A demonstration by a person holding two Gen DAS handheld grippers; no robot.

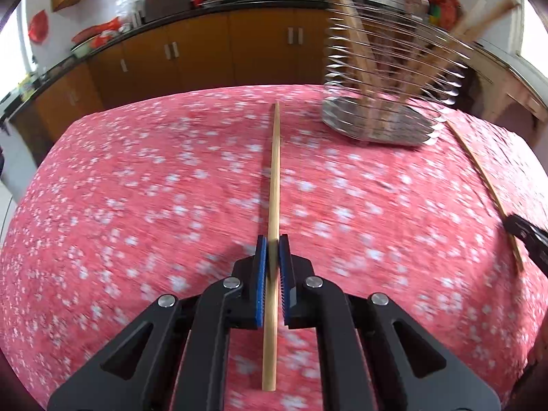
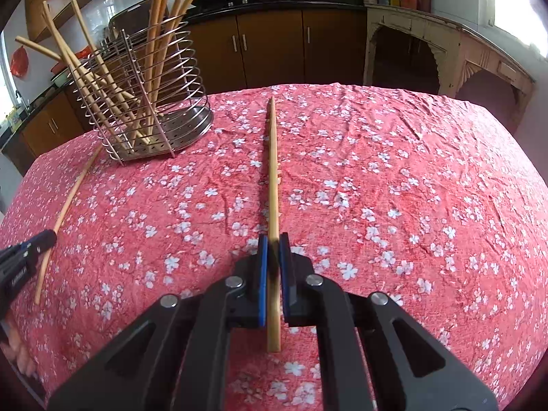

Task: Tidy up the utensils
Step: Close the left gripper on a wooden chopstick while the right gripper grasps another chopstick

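Observation:
In the left wrist view my left gripper (image 1: 273, 239) is shut on a wooden chopstick (image 1: 275, 171), which runs straight ahead between the blue pads (image 1: 261, 260) and sticks out behind them. My right gripper (image 2: 273, 239) is shut on a second chopstick (image 2: 273, 171) in the same way. A wire utensil holder (image 2: 191, 126) stands at the far side of the table with several chopsticks leaning in it; the left wrist view shows the holder (image 1: 342, 116) blurred. Each view catches the other gripper at its edge: the right gripper (image 1: 512, 224) and the left gripper (image 2: 48, 238).
A red tablecloth with white blossoms (image 2: 376, 188) covers the table, whose far edge lies just past the holder. Brown kitchen cabinets (image 2: 274, 44) and a counter with woks stand behind it. A person's fingers (image 2: 17, 352) show at the lower left.

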